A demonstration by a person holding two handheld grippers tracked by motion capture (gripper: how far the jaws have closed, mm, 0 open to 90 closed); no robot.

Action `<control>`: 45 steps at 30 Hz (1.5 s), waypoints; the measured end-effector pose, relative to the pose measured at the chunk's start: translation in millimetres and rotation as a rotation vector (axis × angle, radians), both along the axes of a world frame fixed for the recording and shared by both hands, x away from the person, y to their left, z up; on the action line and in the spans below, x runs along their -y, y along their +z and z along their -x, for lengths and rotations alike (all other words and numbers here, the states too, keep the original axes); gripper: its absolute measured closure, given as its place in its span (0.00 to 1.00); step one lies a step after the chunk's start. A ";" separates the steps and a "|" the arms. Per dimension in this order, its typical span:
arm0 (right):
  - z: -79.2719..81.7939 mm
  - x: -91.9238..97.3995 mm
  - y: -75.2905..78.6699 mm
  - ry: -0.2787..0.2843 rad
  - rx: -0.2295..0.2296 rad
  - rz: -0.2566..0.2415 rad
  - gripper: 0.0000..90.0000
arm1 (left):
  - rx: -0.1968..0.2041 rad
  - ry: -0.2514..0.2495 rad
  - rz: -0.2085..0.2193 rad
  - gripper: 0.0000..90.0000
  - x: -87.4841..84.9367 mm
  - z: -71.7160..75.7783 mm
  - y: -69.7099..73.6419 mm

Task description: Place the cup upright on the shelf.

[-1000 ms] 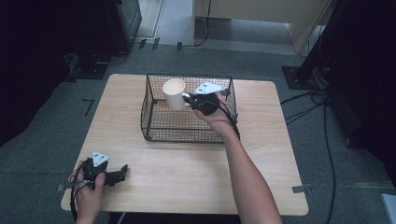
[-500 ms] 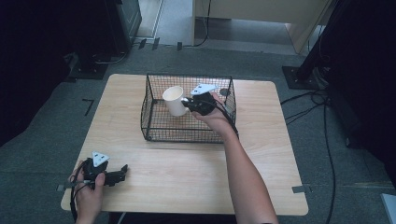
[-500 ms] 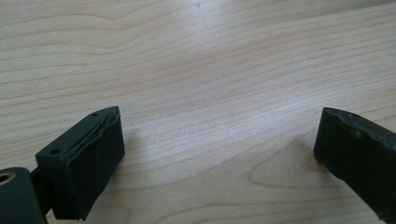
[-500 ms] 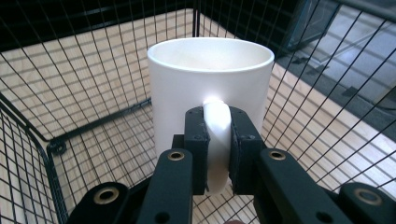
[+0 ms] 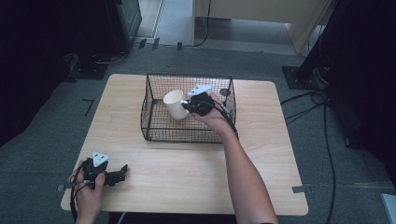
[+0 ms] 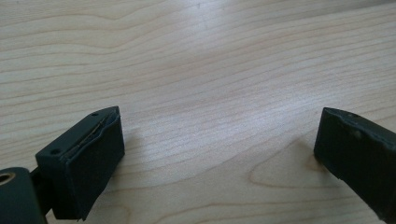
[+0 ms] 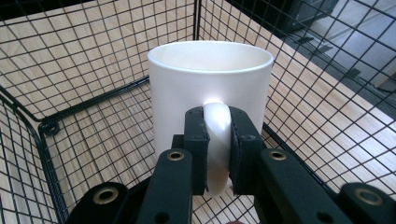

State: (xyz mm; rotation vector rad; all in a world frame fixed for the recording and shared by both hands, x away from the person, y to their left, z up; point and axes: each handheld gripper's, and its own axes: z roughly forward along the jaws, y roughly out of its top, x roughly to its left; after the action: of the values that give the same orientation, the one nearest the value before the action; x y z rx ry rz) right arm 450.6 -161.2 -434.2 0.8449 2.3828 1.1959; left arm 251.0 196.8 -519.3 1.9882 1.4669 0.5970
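Note:
A white mug [image 5: 175, 103] [image 7: 210, 88] hangs inside the black wire basket [image 5: 154, 126], mouth tilted up. My right gripper [image 5: 187, 105] [image 7: 217, 140] is shut on the mug's handle, its two black jaws pinching it from both sides. My left gripper [image 5: 122, 171] [image 6: 219, 149] rests low over the bare wooden table [image 5: 187, 168] at the front left, open, with nothing between its fingers [image 6: 84, 163].
The basket's wire walls [image 7: 84, 60] surround the mug on all sides. A small dark round thing [image 5: 224, 92] lies at the basket's far right corner. Beyond the table are a dark cabinet [image 5: 122, 21] and cables [image 5: 327, 116] on the grey floor.
The right gripper has carried the mug a little downward, deeper into the basket. The left gripper has stayed in place.

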 end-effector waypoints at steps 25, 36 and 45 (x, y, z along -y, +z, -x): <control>1.3 7.0 2.4 -0.016 -0.048 -0.001 0.73 | 0.000 0.000 0.000 0.02 0.0 0.0 0.0; 3.1 9.8 13.8 -0.079 -0.044 -0.074 0.37 | 0.000 0.000 0.000 0.02 0.0 0.0 0.0; 13.3 9.3 32.5 -0.129 -0.044 -0.185 0.02 | 0.000 0.000 0.000 0.02 0.1 0.0 0.1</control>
State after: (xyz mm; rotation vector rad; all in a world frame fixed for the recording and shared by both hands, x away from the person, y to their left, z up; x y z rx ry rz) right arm 437.3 -170.5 -401.7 1.0758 2.2371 1.3728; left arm 251.0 196.7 -519.2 1.9879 1.4675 0.5969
